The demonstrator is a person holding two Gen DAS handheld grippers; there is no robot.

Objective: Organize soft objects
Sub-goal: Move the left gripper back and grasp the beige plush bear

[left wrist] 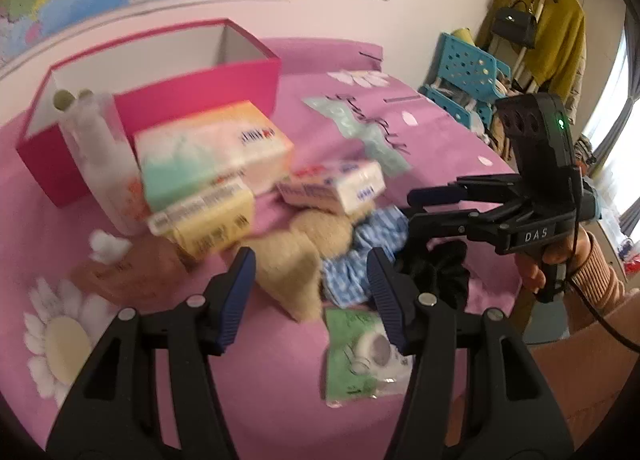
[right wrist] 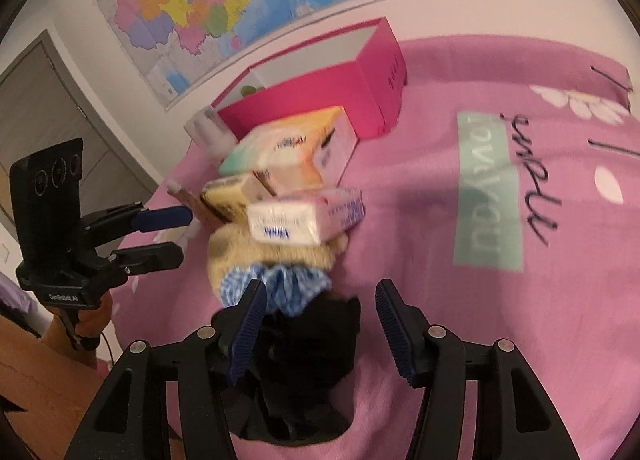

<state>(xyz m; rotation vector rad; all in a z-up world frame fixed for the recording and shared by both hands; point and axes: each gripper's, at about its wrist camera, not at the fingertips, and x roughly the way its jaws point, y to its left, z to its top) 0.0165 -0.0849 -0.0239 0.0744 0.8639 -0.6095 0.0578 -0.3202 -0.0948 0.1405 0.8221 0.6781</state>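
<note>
A heap of soft things lies on the pink bed: a beige plush piece (left wrist: 296,256) (right wrist: 240,256), a blue checked scrunchie (left wrist: 360,256) (right wrist: 280,288), a black scrunchie (left wrist: 444,276) (right wrist: 316,344), and tissue packs (left wrist: 208,148) (left wrist: 336,186) (right wrist: 304,216). An open pink box (left wrist: 192,88) (right wrist: 320,92) stands behind. My left gripper (left wrist: 312,296) is open, just short of the beige plush. My right gripper (right wrist: 320,324) (left wrist: 416,208) is open, its jaws on either side of the black scrunchie.
A white bottle (left wrist: 100,156) stands beside the box. A green sachet (left wrist: 360,356) lies near my left gripper. A cotton ball (left wrist: 106,246) and a brown packet (left wrist: 128,272) lie left. A blue shelf (left wrist: 468,76) and hung clothes (left wrist: 544,28) stand beyond the bed.
</note>
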